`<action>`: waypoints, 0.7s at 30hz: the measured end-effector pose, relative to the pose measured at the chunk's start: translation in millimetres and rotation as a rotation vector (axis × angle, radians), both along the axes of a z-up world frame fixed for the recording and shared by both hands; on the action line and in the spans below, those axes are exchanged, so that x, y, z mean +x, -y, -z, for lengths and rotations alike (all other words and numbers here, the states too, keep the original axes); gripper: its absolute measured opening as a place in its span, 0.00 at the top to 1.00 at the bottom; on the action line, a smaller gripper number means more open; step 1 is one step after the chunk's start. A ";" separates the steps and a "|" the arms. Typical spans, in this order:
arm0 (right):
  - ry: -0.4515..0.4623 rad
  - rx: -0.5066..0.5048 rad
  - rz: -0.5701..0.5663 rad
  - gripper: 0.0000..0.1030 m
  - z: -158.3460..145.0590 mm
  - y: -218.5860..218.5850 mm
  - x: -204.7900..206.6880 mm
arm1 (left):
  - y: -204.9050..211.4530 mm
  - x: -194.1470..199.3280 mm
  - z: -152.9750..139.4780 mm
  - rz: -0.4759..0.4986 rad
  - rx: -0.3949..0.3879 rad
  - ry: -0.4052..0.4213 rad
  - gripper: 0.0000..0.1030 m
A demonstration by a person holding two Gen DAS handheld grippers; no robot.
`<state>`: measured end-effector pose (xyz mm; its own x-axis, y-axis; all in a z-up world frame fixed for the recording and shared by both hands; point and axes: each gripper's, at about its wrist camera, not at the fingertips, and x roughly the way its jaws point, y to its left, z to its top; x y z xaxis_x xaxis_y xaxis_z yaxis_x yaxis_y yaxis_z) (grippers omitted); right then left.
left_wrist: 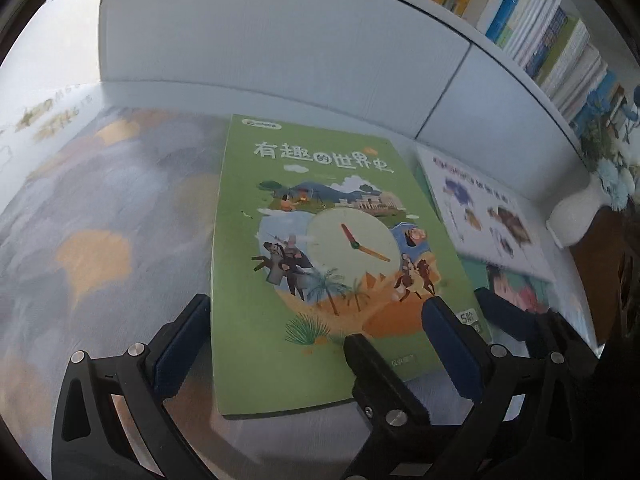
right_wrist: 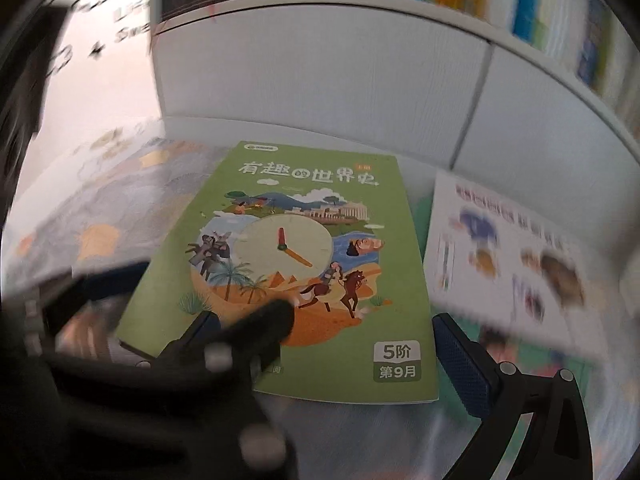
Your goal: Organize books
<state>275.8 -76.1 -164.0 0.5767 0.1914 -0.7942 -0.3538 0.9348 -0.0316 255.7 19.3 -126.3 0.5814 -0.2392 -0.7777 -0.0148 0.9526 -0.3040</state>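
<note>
**Inspector A:** Setting: a patterned cloth surface (left_wrist: 100, 220) against a white cabinet front (left_wrist: 260, 40), with a shelf of upright books (left_wrist: 540, 28) above. From the left wrist view, the green book (left_wrist: 316, 248) lies flat, cover up, on the cloth. The left gripper (left_wrist: 316, 340) is spread wide, one finger off the book's left edge, the other over its lower right corner. Nothing is pinched.

**Inspector B:** And alongside it?

**Inspector A:** A white book (left_wrist: 480, 208) lies flat just right of it, over something teal. A white vase (left_wrist: 576, 212) stands further right. A second black gripper reaches across the green cover near its bottom edge.

**Inspector B:** The right wrist view?

**Inspector A:** Blurred. Same green book (right_wrist: 304, 264), same white book (right_wrist: 508, 256), both flat. The right gripper (right_wrist: 320, 336) is spread, one finger well clear on the right; the other side is partly hidden behind the other tool.

**Inspector B:** Progress?

**Inspector A:** My judgement: early. The shelf holds many books, but at least two remain loose below, neither grasped. Gripping, lifting and shelving are outstanding.
</note>
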 end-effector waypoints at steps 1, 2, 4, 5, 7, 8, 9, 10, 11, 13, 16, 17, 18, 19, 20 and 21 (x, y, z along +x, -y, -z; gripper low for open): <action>-0.016 0.040 0.017 0.00 1.5 2.8 -6.9 | 1.6 -6.2 -1.4 0.019 0.024 0.000 0.01; -0.018 0.061 0.025 0.00 1.3 4.6 -13.7 | 1.2 -12.3 -1.3 0.031 0.034 -0.001 0.01; -0.023 0.055 0.029 0.00 -1.2 3.4 -29.8 | -0.9 -26.1 -2.0 0.049 0.045 -0.022 0.01; -0.026 0.058 0.031 0.00 -1.8 3.5 -35.6 | -0.1 -32.5 -2.3 0.064 0.051 -0.034 0.01; -0.035 0.059 0.032 0.00 -4.2 2.4 -53.9 | -0.9 -47.2 -2.4 0.099 0.067 -0.042 0.01; -0.042 0.056 0.030 0.00 -4.6 2.1 -60.2 | -2.2 -53.9 -2.8 0.115 0.076 -0.046 0.01; -0.054 0.052 0.024 0.00 -5.1 1.9 -69.2 | -3.2 -62.0 -2.3 0.129 0.087 -0.051 0.01; -0.072 0.045 0.013 0.00 -5.3 0.9 -82.5 | -3.1 -71.8 -2.0 0.142 0.111 -0.057 0.01; -0.078 0.045 0.005 0.00 -5.7 1.5 -91.0 | -1.2 -81.8 -1.2 0.156 0.146 -0.066 0.01; -0.091 0.038 -0.039 0.00 -7.9 0.2 -118.7 | 3.2 -99.6 -0.6 0.182 0.201 -0.071 0.00; -0.100 -0.052 -0.104 0.00 -6.1 -5.3 -161.7 | 3.2 -129.4 -2.9 0.214 0.170 -0.111 0.01; -0.067 -0.083 -0.119 0.00 -4.1 -10.9 -173.7 | 3.9 -140.4 -3.3 0.226 0.176 -0.119 0.01; -0.050 -0.079 -0.127 0.00 -5.2 -7.5 -191.4 | 4.9 -152.2 -3.4 0.240 0.178 -0.120 0.01; -0.083 -0.060 -0.130 0.00 -2.5 -5.9 -201.8 | 5.9 -168.5 -3.6 0.258 0.179 -0.119 0.01; -0.110 -0.042 -0.132 0.00 -3.2 -2.0 -211.0 | 6.9 -177.1 -4.4 0.267 0.182 -0.120 0.01; -0.128 -0.050 -0.145 0.00 -4.0 0.0 -220.5 | 7.7 -190.8 -5.0 0.277 0.185 -0.130 0.01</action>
